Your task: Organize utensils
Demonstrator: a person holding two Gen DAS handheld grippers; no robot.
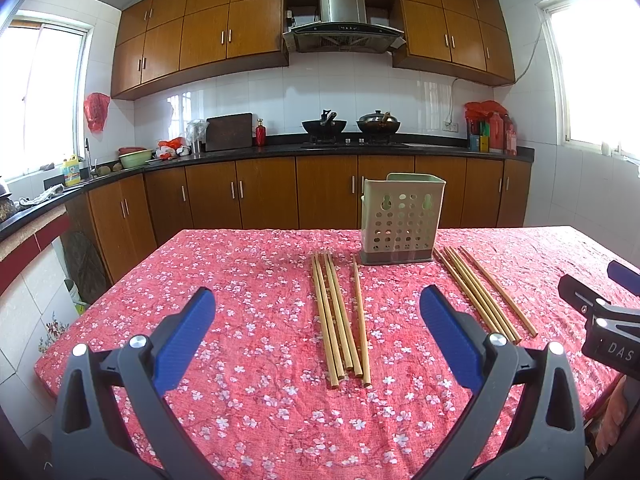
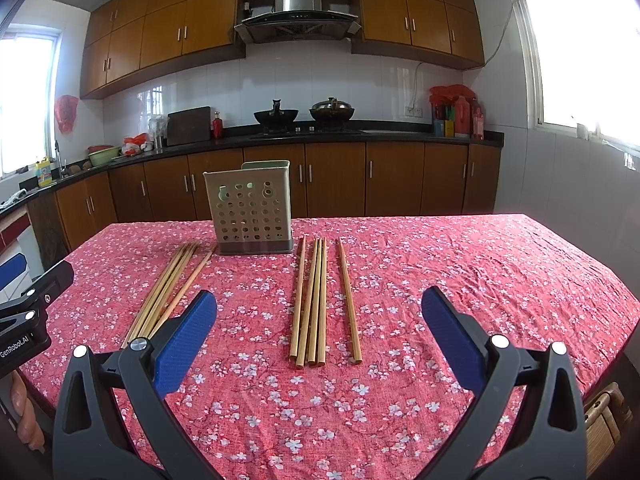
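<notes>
Left wrist view looks across a surface [image 1: 240, 280] draped in a red floral cloth, with a perforated pale-green utensil holder [image 1: 402, 218] standing upright near the far edge. Two groups of wooden chopsticks lie flat in front of it: the left chopstick group [image 1: 340, 316], five sticks with one lying slightly apart, and the right chopstick group [image 1: 480, 292], fanned out toward the near side. Nothing can be seen standing in the holder from these angles, so the sorting appears not yet begun.

Left tool [image 1: 318, 336] hangs above the cloth with its blue pads spread wide and nothing between them; the left group sits just ahead of it. Right wrist view shows the right tool [image 2: 320, 334] likewise spread and unloaded, lined up with the right group [image 2: 316, 300], while the holder [image 2: 250, 208] sits ahead and to its left.

My read is that the step in hand is a first pick. Chopsticks are thin and roll easily, so it should go best to come down across the sticks near mid-length, pads straddling a few at once, close firmly, then tip them upright before lowering them into the holder's open top. Gripping near an end would likely let them swing or slip.
</notes>
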